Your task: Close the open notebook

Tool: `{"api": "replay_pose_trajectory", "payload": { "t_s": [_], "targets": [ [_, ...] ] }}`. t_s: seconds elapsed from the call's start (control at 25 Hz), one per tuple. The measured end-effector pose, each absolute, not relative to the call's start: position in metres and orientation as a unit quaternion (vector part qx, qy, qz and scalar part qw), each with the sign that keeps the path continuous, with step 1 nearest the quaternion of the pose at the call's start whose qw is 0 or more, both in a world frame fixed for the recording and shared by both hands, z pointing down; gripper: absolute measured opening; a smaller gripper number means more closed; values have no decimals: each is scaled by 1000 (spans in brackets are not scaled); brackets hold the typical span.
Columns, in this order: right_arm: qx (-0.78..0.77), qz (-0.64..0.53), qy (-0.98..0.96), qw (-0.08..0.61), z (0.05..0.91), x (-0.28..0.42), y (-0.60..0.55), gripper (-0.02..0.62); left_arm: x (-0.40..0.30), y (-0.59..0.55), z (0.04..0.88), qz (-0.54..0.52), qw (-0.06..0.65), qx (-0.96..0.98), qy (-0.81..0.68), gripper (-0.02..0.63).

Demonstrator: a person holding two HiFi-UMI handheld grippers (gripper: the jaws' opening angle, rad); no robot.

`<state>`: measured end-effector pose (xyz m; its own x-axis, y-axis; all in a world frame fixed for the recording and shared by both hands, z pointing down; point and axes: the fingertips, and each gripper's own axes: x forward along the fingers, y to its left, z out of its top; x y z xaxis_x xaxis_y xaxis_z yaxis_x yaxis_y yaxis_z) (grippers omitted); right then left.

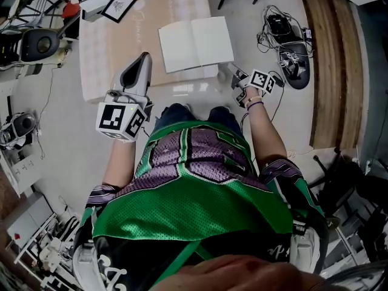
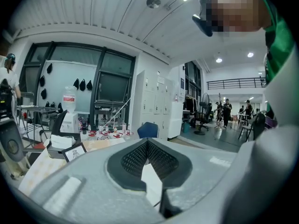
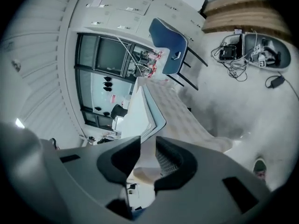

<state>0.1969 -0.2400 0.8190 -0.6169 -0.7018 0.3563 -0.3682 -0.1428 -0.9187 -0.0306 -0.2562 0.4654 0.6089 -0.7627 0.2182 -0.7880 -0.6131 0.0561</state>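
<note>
The notebook (image 1: 196, 43) lies open and flat at the near edge of the table (image 1: 115, 47). It looks light, with thin floppy pages, so the right cover's outer edge is probably the best hold. The right gripper (image 1: 227, 71) is at that corner, jaws apart. The left gripper (image 1: 143, 58) is off to the left, jaws together and empty.

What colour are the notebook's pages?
Plain white; the notebook shows best in the head view.

Pic frame (image 1: 119, 5) on table (image 1: 103, 59), cables (image 1: 273, 29) on floor (image 1: 66, 132).
</note>
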Motion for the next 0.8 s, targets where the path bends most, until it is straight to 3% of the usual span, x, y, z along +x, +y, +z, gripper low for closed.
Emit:
{"api": "replay_pose_trajectory", "payload": {
  "t_s": [0.48,0.8],
  "targets": [
    [-392,-665,591,237,823,196,-247,92,-32,-261,466,83,76,899,-424,15],
    [-399,-664,572,269,821,186,-256,92,-40,-262,466,86,76,902,-415,15]
  ]
}}
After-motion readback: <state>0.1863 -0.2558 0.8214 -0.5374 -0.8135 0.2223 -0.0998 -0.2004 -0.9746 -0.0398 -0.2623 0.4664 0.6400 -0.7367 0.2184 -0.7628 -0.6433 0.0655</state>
